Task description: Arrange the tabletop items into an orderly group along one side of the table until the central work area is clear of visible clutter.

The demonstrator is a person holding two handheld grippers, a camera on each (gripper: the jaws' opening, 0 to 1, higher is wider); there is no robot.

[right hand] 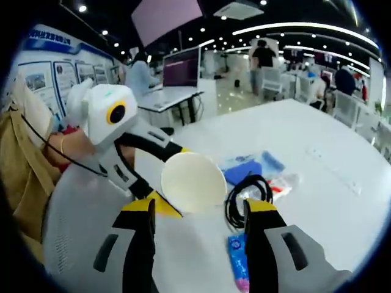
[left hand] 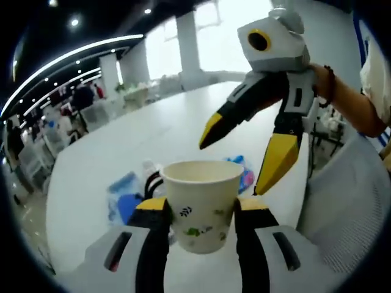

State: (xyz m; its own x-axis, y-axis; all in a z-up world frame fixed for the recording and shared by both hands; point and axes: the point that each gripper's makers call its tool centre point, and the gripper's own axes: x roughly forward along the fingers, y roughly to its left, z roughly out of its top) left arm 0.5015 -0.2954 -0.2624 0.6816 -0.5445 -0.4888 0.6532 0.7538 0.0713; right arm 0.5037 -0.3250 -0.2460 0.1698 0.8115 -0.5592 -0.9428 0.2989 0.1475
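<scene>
Left gripper view: your left gripper [left hand: 201, 213] has its fingers pinching a paper cup [left hand: 200, 204], held upright above the white worktop [left hand: 122, 159]. Your right gripper [left hand: 247, 162] hangs just beyond the cup, fingers spread, gripping nothing. Right gripper view: the cup's open mouth faces you between your spread fingers. A coiled black cable [right hand: 247, 198] and blue packets [right hand: 244, 171] lie clustered on the worktop beside it.
</scene>
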